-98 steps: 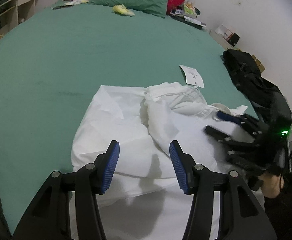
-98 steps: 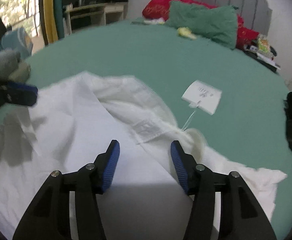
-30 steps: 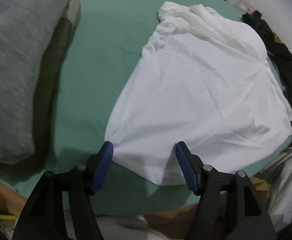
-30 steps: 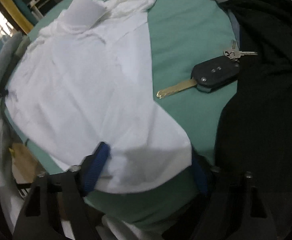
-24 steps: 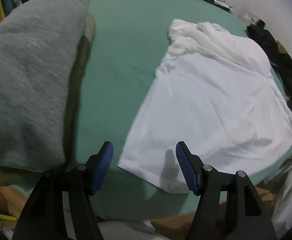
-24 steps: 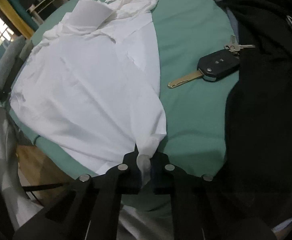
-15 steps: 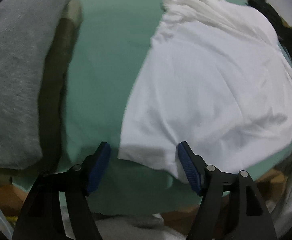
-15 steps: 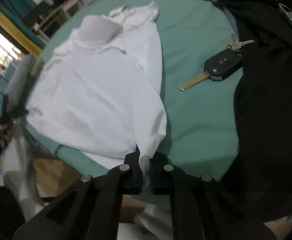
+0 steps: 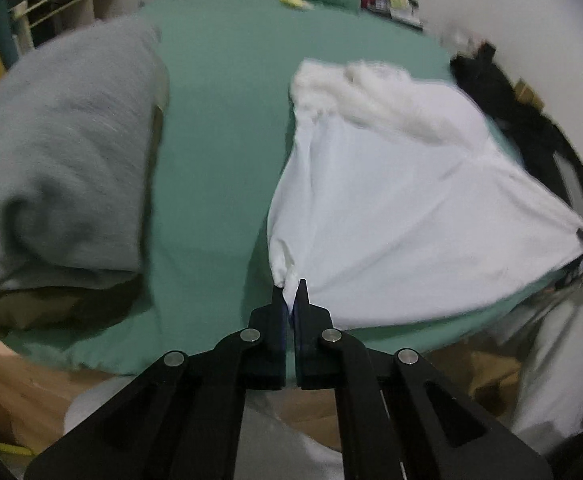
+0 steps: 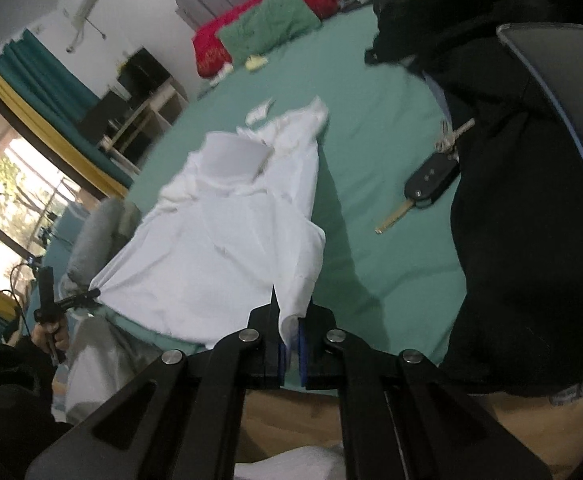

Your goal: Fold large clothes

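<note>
A large white shirt (image 9: 403, 200) lies spread on the green bed (image 9: 219, 128), its collar end bunched at the far side. My left gripper (image 9: 291, 290) is shut on the shirt's near left hem corner, which is pulled up off the sheet. In the right wrist view the same white shirt (image 10: 219, 240) stretches away, and my right gripper (image 10: 290, 320) is shut on its near right hem corner. The hem hangs taut between the two grips. The left gripper (image 10: 87, 294) shows far left in that view, held by a hand.
A grey folded blanket (image 9: 51, 160) lies left of the shirt. A black car key with keys (image 10: 431, 184) rests on the sheet to the right, beside a heap of black clothing (image 10: 531, 208). Green and red pillows (image 10: 267, 36) sit at the headboard. Wooden floor shows below the bed edge.
The left jaws closed on the near left hem corner and lifted it. The right gripper, which closed on the other corner about a second ago, rose and tilted, and the hem now stretches taut.
</note>
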The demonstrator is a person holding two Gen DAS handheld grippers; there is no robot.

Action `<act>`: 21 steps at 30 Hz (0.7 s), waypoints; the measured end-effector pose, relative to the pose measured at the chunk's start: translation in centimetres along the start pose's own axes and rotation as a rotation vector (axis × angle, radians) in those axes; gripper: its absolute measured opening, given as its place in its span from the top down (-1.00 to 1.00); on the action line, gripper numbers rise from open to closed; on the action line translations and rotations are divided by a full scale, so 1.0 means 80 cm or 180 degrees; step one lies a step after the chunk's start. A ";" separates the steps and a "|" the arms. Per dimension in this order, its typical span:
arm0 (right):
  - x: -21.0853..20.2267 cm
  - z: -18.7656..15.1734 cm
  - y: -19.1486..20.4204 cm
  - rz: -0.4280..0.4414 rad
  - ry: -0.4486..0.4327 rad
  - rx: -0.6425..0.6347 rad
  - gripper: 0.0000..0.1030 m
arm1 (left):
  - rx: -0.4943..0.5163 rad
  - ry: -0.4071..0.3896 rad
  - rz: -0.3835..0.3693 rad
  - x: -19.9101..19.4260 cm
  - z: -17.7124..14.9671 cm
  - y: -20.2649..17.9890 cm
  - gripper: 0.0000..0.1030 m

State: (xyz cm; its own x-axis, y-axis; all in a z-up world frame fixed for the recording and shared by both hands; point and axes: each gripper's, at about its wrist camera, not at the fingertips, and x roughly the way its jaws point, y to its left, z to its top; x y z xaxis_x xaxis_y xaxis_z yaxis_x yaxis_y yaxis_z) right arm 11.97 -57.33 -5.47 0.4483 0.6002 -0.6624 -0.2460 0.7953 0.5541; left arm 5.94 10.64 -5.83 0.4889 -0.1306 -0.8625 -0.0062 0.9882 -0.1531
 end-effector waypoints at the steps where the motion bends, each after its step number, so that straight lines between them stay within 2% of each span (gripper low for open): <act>1: -0.005 -0.001 0.003 0.0014 -0.0043 -0.0010 0.91 | -0.0011 -0.0052 -0.0003 -0.010 0.001 0.000 0.96; 10: -0.054 0.013 0.024 0.0211 -0.0475 -0.0042 0.91 | -0.0160 -0.0618 -0.0119 -0.120 0.027 -0.007 0.96; 13: -0.069 0.020 0.026 0.0258 -0.0655 -0.0022 0.91 | -0.0185 -0.0761 -0.0105 -0.134 0.046 -0.013 0.96; 15: -0.075 0.028 0.024 0.0266 -0.0773 -0.0010 0.91 | -0.0204 -0.0841 -0.0088 -0.129 0.062 -0.024 0.96; 21: -0.069 0.072 0.008 0.0228 -0.1028 0.0099 0.91 | -0.0396 -0.1019 -0.0079 -0.106 0.106 -0.017 0.96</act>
State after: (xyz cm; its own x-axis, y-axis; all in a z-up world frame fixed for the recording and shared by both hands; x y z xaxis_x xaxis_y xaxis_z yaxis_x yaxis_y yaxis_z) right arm 14.30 -60.63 1.46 0.6814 0.5924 -0.4298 -0.2626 0.7461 0.6119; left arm 9.24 11.08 5.77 0.7390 -0.1033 -0.6657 -0.0875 0.9651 -0.2469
